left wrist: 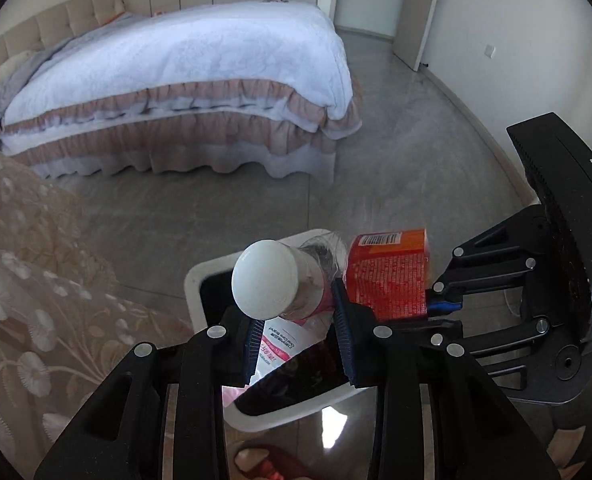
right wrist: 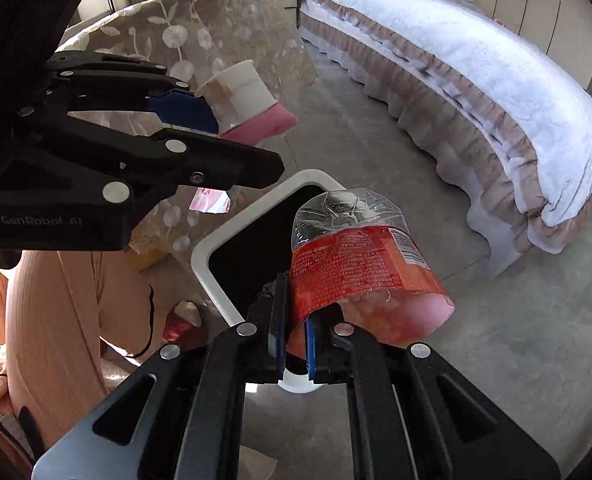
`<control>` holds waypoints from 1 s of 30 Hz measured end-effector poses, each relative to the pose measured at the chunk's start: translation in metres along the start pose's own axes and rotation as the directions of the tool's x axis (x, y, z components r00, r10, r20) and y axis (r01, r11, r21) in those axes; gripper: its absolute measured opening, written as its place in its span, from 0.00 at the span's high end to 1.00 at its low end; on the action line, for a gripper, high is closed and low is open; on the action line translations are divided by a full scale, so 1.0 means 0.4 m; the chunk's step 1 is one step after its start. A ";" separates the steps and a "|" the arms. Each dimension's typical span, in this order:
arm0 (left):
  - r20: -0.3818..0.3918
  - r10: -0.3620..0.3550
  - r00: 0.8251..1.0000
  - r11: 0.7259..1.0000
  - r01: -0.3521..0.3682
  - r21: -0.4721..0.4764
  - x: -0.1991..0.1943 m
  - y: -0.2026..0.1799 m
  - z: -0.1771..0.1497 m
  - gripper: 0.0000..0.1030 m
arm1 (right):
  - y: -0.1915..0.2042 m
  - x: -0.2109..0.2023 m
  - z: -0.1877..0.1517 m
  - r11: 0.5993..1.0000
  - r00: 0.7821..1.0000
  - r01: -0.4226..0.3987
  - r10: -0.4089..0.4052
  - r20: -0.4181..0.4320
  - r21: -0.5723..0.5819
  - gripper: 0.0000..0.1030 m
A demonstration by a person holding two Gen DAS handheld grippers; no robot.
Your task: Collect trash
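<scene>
Crinkled clear plastic wrapper [right wrist: 360, 264] with glossy red label, smooth white-capped tube [left wrist: 271, 284], polished grey floor [left wrist: 396, 152]

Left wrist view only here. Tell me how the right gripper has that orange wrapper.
Observer: The right gripper is shut on the wrapper at its open torn end; the clear sealed end points away.
Operator: Give me its place over the bin.
Observer: It overlaps the right part of the bin opening and hides the rim there.
Operator: Report anything loose near the bin.
Observer: A pink-white scrap lies just left of the bin, by the floral cloth.
</scene>
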State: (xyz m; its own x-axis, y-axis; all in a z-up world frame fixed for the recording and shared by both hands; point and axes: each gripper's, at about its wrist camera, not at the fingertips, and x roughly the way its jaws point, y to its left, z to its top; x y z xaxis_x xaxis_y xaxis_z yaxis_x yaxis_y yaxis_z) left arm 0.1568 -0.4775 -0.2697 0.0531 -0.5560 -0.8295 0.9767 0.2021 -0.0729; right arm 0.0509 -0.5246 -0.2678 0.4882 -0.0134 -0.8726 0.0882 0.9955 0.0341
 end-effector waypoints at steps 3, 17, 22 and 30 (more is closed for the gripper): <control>-0.081 -0.033 0.996 0.999 0.036 0.035 0.085 -0.002 -0.016 0.05 | -0.018 0.051 -0.035 0.999 0.999 0.023 -0.025 -0.048 -0.038 0.24; -0.150 -0.051 0.987 0.995 0.063 0.077 0.129 -0.013 -0.043 0.05 | -0.037 0.084 -0.086 0.998 0.992 0.042 -0.046 -0.117 -0.041 0.06; -0.094 -0.017 0.995 0.997 0.024 0.074 0.068 -0.009 -0.022 0.05 | -0.034 0.054 -0.068 0.996 0.995 0.069 -0.072 -0.071 -0.049 0.05; 0.053 0.073 0.996 0.993 -0.077 0.085 -0.117 -0.043 0.007 0.05 | -0.011 -0.052 -0.019 0.994 0.992 0.113 -0.112 0.063 -0.005 0.05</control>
State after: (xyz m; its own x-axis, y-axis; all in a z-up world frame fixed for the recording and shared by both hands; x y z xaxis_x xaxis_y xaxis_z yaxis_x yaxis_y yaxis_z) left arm 0.1379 -0.4571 -0.2281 0.1349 -0.5817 -0.8022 0.9837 0.1754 0.0383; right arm 0.0337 -0.5280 -0.2535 0.5292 -0.1310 -0.8383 0.1386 0.9881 -0.0670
